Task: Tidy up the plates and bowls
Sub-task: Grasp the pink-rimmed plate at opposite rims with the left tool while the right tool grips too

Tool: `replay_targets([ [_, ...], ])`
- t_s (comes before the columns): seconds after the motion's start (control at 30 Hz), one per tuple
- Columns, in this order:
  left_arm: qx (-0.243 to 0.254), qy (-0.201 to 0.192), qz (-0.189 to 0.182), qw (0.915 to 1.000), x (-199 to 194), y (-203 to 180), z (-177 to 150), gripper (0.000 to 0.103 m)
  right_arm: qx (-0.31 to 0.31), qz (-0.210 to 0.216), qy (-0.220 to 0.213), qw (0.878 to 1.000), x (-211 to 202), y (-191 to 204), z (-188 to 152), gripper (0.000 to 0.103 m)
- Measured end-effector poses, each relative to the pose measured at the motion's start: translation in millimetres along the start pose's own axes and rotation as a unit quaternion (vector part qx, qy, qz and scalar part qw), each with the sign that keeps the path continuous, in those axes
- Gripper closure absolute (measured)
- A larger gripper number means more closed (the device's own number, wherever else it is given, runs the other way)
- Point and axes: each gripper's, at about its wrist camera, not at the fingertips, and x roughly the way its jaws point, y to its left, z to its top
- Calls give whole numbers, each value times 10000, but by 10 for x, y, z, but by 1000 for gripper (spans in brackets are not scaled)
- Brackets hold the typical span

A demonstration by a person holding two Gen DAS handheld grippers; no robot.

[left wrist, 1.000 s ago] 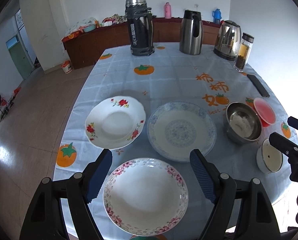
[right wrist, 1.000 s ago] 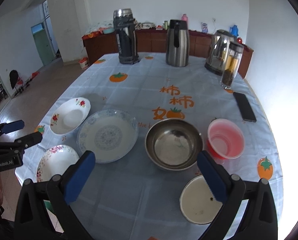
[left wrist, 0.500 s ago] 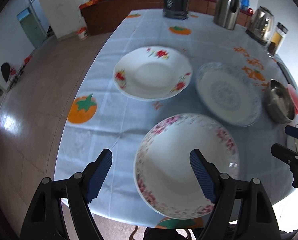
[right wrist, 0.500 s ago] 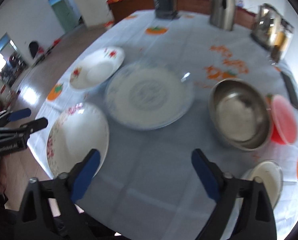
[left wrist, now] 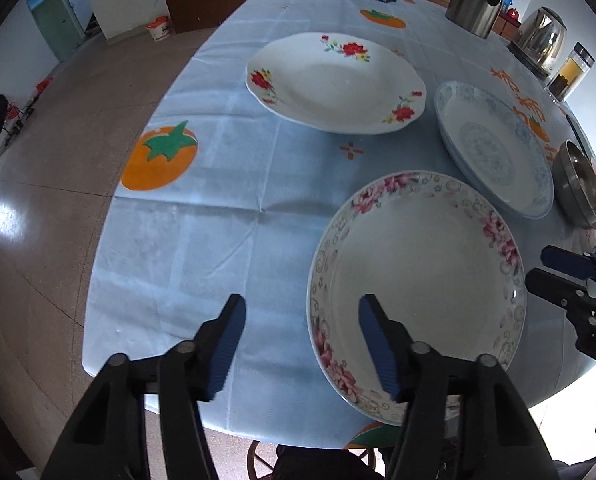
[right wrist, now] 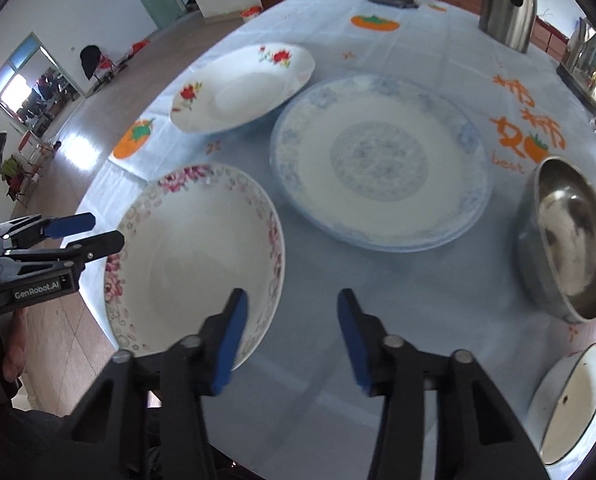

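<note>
Sorting has not begun: pink-flowered plate at the near table edge, red-flowered plate, blue-patterned plate, steel bowl and white enamel bowl all lie separate. Left gripper and right gripper are closing, empty, astride the pink plate's opposite rims; a second earlier both stood wide, higher.
</note>
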Motion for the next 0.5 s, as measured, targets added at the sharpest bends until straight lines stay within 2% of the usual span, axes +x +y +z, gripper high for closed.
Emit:
replay_targets([
  [0.07, 71, 54, -32, 10000, 45, -3, -17, 54, 2, -17, 69, 10000, 65, 14, -6, 64],
  [0.2, 142, 79, -93, 9998, 85, -5, -31, 56, 12, 16, 154, 9999, 143, 41, -17, 73],
  [0.27, 183, 72, -133, 9997, 93, -11, -31, 65, 9, 30, 184, 9998, 174, 52, -16, 76],
  [0.33, 187, 105, -158, 9996, 115, -15, -34, 66, 17, 66, 227, 9997, 204, 52, -21, 80],
  [0.5, 209, 156, -238, 9994, 167, -48, -30, 79, -24, 187, 272, 9995, 247, 73, -37, 88],
])
